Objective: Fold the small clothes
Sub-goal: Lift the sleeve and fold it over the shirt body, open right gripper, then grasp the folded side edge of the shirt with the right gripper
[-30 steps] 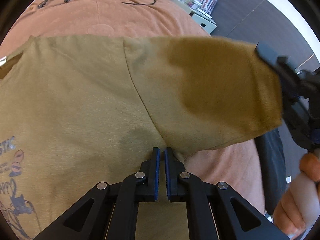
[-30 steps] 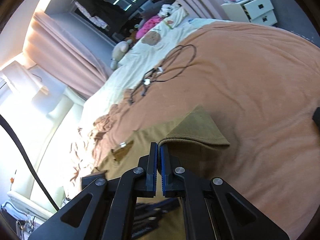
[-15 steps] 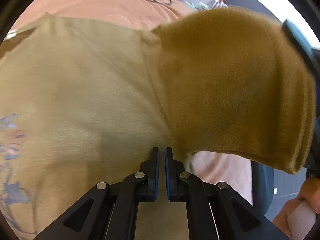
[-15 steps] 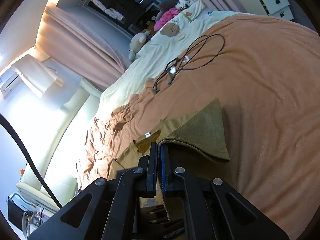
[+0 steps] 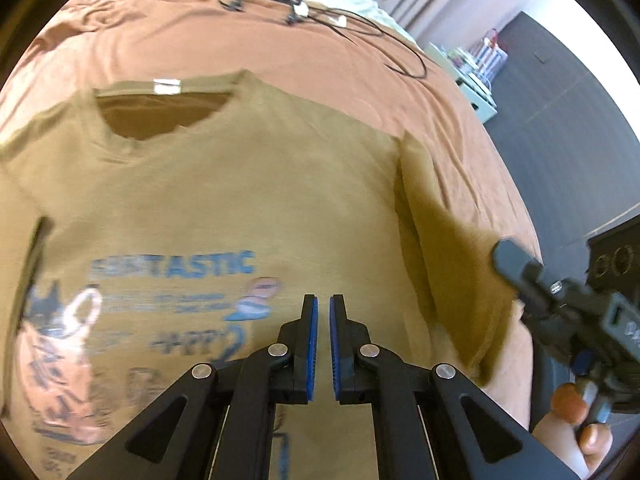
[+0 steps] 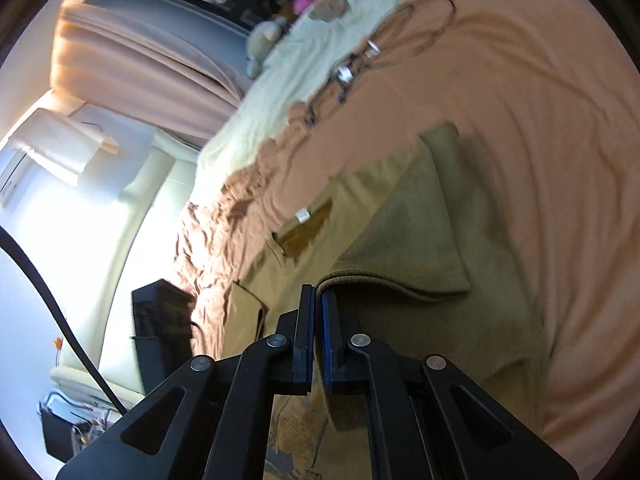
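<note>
Since the earlier frames, the left view has pulled back: the whole shirt [image 5: 224, 208] front, collar at upper left, now shows, flat on the bed [image 5: 280, 44]. We log the left gripper [image 5: 323, 344] over the print, jaws nearly closed, gripping nothing. Right gripper [image 6: 317, 340], seen at right edge of the left view [image 5: 520, 268]: jaws clenched on the sleeve [image 6: 404, 240] hem. Cables [image 5: 320, 16] at top.
</note>
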`<move>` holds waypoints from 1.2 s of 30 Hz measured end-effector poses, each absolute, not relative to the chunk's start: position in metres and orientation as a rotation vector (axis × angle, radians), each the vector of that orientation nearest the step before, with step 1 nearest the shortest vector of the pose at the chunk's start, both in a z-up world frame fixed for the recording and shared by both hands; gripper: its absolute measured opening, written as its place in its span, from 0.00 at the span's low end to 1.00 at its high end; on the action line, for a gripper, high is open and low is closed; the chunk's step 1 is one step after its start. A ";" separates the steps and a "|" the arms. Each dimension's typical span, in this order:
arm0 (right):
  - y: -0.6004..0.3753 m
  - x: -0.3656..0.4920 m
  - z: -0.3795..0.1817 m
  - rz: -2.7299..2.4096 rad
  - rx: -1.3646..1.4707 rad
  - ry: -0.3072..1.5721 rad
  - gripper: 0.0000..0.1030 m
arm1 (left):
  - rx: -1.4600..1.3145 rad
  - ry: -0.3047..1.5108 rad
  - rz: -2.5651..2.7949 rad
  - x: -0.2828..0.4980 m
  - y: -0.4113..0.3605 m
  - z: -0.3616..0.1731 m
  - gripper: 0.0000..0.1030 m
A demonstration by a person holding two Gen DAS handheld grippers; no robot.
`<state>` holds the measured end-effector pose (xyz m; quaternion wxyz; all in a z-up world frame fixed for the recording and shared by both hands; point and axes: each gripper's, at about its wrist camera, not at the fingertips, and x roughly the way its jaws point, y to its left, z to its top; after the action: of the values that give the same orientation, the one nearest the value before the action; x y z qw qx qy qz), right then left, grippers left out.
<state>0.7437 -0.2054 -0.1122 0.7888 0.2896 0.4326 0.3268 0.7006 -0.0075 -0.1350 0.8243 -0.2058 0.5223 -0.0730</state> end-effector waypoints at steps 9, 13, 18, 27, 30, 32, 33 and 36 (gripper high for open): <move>-0.228 0.733 -0.091 0.681 0.676 0.884 0.76 | -0.405 1.095 -0.136 0.692 0.004 -0.118 0.06; -0.253 0.724 -0.084 0.609 0.658 0.852 0.76 | -0.383 1.087 -0.152 0.692 0.001 -0.112 0.08; -0.273 0.712 -0.088 0.456 0.595 0.833 0.76 | -0.339 1.104 -0.167 0.693 -0.010 -0.115 0.22; -0.274 0.737 -0.104 0.392 0.608 0.925 0.39 | -0.282 1.144 -0.169 0.705 -0.022 -0.143 0.41; -0.261 0.747 -0.106 0.377 0.547 0.955 0.39 | -0.264 1.169 -0.162 0.713 -0.025 -0.156 0.41; -0.252 0.752 -0.105 0.377 0.502 0.983 0.39 | -0.229 1.174 -0.160 0.718 -0.030 -0.162 0.41; -0.248 0.755 -0.105 0.377 0.480 0.993 0.39 | -0.216 1.175 -0.164 0.720 -0.032 -0.164 0.41; -0.242 0.761 -0.102 0.392 0.446 1.008 0.39 | -0.177 1.169 -0.178 0.726 -0.040 -0.170 0.41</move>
<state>0.7614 -0.2419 -0.1020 0.8338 0.2105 0.4756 0.1851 0.7258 -0.0402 -0.1700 0.8266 -0.0835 0.5502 -0.0836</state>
